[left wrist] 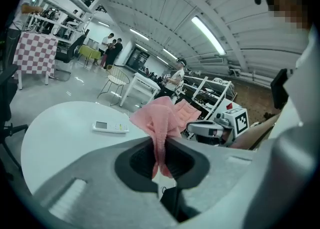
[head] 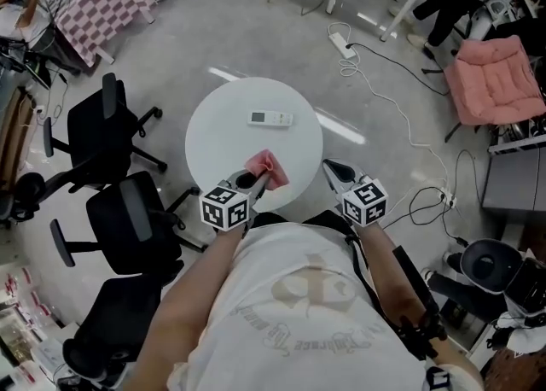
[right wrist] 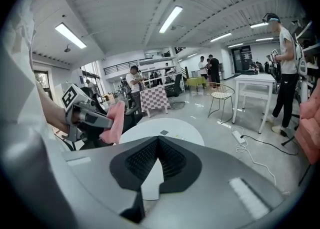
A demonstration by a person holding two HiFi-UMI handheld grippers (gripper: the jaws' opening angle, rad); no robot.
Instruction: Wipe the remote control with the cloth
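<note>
A white remote control [head: 270,118] [left wrist: 110,127] [right wrist: 170,134] lies on the far half of the round white table [head: 222,137]. My left gripper [head: 249,181] [left wrist: 161,159] is shut on a pink cloth [head: 268,169] [left wrist: 163,118] [right wrist: 114,122], which bunches up out of the jaws over the table's near edge. My right gripper [head: 333,170] [right wrist: 158,149] is shut and holds nothing. It hangs at the table's near right edge, apart from the remote.
Black office chairs [head: 111,129] stand left of the table. A pink cushioned chair [head: 496,80] and a power strip with cables [head: 344,43] lie on the floor to the right. People stand at white desks [right wrist: 256,81] farther off.
</note>
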